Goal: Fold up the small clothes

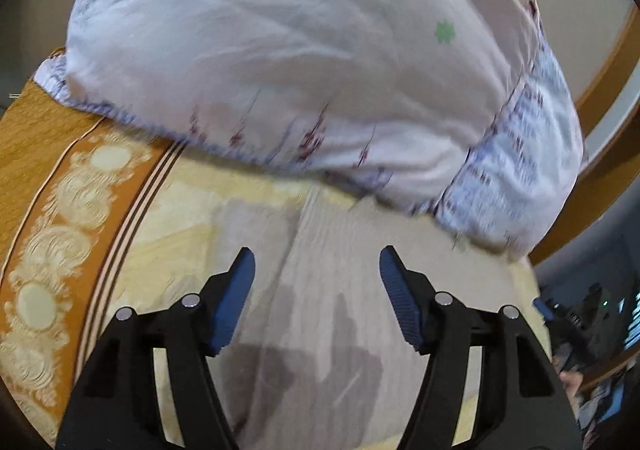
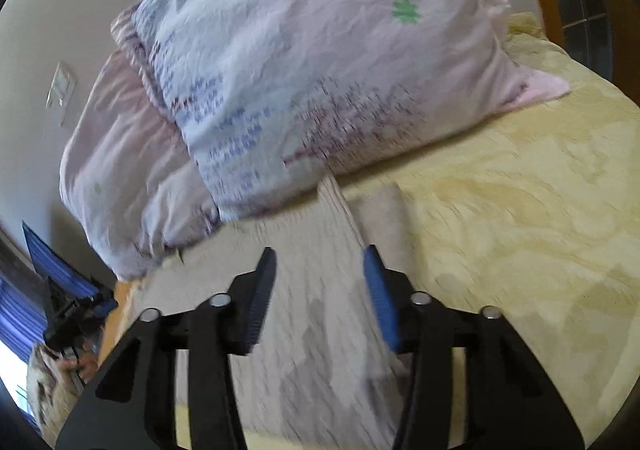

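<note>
A small pale grey ribbed garment point(image 1: 320, 290) lies flat on the yellow bedspread point(image 1: 192, 218), its far end against the pillow. My left gripper point(image 1: 316, 270) is open and empty, hovering just above the cloth. In the right wrist view the same garment point(image 2: 312, 322) lies under my right gripper point(image 2: 320, 270), which is open and empty with its blue pads either side of a raised fold point(image 2: 344, 214) in the cloth. The other gripper shows at the left edge point(image 2: 76, 306).
A large pink-white floral pillow point(image 1: 280, 62) fills the far side; two pillows are stacked in the right wrist view point(image 2: 320, 62). An orange patterned border point(image 1: 60, 218) runs along the bedspread's left. A wooden bed frame point(image 1: 608, 90) curves at the right.
</note>
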Action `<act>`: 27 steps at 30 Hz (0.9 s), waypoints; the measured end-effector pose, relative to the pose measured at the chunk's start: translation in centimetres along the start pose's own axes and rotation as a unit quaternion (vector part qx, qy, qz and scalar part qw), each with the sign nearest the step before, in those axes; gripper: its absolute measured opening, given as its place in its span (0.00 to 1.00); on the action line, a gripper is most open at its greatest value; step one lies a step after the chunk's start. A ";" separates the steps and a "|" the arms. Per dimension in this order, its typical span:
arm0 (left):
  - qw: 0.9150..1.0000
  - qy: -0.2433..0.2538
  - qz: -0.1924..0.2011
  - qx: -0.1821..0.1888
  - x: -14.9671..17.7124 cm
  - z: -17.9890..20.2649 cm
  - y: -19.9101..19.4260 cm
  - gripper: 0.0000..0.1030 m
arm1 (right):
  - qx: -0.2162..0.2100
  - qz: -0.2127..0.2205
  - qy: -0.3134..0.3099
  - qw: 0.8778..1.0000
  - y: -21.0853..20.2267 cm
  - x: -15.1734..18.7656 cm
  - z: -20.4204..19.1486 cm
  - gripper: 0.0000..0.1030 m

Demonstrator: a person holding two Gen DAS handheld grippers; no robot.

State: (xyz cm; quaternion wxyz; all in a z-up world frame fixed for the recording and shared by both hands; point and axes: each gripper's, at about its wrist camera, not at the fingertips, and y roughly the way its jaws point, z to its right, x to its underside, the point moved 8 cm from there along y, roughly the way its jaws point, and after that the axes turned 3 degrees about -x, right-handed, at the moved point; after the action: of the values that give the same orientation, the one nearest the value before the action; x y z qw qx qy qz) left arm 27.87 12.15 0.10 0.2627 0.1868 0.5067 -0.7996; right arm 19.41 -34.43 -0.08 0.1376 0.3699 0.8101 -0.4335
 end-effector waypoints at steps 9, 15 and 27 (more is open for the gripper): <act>0.997 0.065 -0.023 -0.047 4.2 -1.0 -0.8 0.50 | 0.032 -0.042 -0.051 0.997 -1.0 4.6 1.1 0.36; 0.994 0.084 -0.043 -0.058 5.9 -1.0 0.1 0.33 | 0.038 -0.056 -0.070 0.995 -0.5 5.9 1.1 0.20; 0.992 0.095 -0.063 -0.051 7.2 -0.5 0.4 0.08 | 0.035 -0.041 -0.067 0.996 -1.2 6.3 1.0 0.10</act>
State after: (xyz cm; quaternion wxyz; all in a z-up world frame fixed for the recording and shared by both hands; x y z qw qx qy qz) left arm 22.46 10.77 -4.42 0.1718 0.2158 0.5803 -0.7663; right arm 14.08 -32.62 -3.34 0.1610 0.3108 0.7979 -0.4908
